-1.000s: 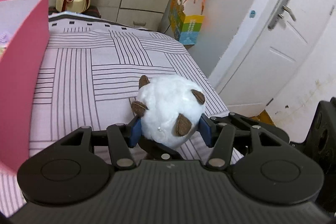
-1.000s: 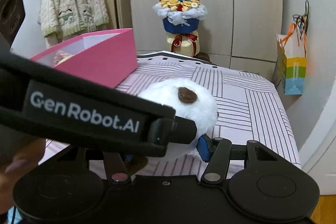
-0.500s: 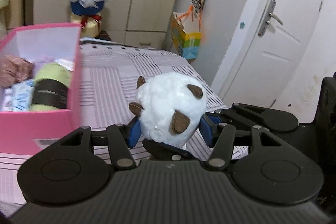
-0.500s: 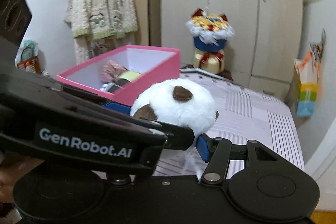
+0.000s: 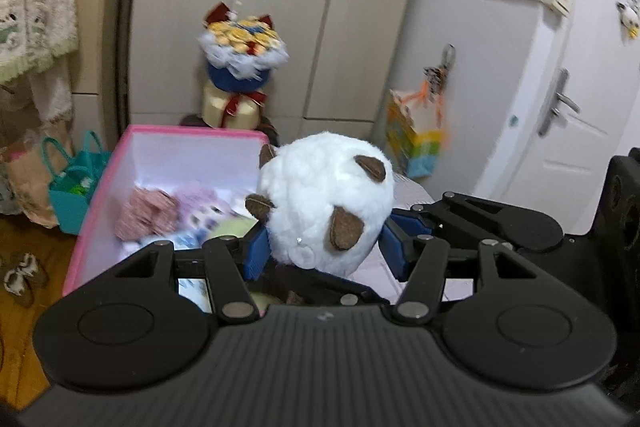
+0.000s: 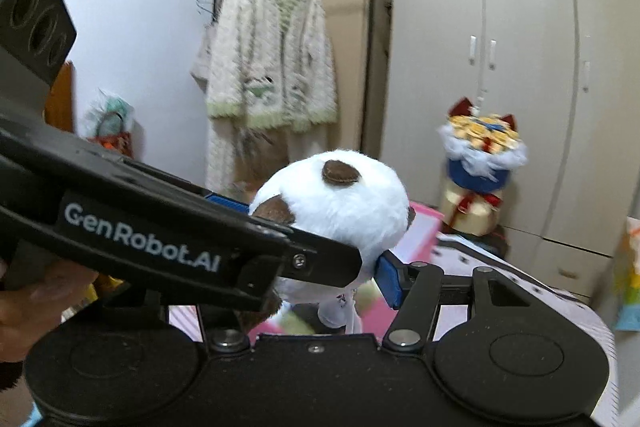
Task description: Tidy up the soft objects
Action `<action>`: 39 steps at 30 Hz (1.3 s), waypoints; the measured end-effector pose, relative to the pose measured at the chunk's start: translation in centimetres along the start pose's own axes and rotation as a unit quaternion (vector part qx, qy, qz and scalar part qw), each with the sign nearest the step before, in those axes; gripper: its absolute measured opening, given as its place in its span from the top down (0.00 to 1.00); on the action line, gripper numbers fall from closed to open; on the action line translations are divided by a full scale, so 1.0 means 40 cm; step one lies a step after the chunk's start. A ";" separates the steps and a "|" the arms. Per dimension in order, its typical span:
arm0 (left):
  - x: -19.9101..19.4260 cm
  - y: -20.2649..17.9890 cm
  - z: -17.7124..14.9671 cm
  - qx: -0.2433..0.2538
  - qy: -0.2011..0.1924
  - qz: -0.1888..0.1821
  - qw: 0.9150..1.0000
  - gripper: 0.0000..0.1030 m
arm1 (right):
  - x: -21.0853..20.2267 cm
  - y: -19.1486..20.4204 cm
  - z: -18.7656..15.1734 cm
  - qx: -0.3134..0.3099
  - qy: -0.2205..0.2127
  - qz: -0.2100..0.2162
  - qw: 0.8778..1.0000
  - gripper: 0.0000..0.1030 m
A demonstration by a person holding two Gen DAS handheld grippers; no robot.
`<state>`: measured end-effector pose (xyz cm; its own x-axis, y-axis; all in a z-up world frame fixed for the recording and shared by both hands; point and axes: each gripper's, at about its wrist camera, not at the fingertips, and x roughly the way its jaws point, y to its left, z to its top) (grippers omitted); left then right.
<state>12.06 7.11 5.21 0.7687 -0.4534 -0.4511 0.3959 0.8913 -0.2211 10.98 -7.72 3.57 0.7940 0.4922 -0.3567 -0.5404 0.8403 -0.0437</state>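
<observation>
White plush ball (image 5: 326, 203) with brown felt patches gripped between blue pads (image 5: 256, 253) of left claw (image 5: 324, 251), raised in the air beside the pink box (image 5: 96, 195), level with its right wall. Right claw (image 6: 320, 275) alongside the same toy, jaws opening, right pad (image 6: 386, 277) just at the fur; contact unclear. Box open, holding folded soft items (image 5: 146, 213). Striped bed (image 6: 520, 291) below, at its near corner.
</observation>
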 end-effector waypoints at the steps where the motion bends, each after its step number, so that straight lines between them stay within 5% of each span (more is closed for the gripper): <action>1: 0.002 0.018 0.014 -0.005 -0.001 0.003 1.000 0.45 | 0.018 -0.005 0.014 0.009 0.000 0.010 1.000 0.37; 7: 0.054 0.128 0.069 -0.035 0.010 0.024 0.999 0.45 | 0.145 -0.033 0.059 0.049 0.019 0.070 0.996 0.37; 11: 0.104 0.202 0.060 -0.069 0.028 0.042 0.996 0.44 | 0.244 -0.076 0.051 0.115 0.069 0.125 0.983 0.37; 20: 0.195 0.300 0.034 -0.124 0.047 0.066 0.989 0.43 | 0.372 -0.061 0.042 0.097 0.126 0.104 0.982 0.31; 28: 0.178 0.281 0.009 -0.105 0.043 0.086 0.990 0.42 | 0.301 -0.065 0.027 0.065 0.117 0.068 0.989 0.27; 39: 0.016 0.156 -0.011 -0.040 0.009 0.101 0.994 0.39 | 0.072 -0.087 0.009 0.063 0.064 0.012 0.996 0.21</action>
<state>14.79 12.40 3.15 0.8189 -0.2662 -0.5085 0.1931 0.9621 -0.1926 15.25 -9.13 3.04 0.7346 0.4864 -0.4731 -0.5138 0.8541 0.0802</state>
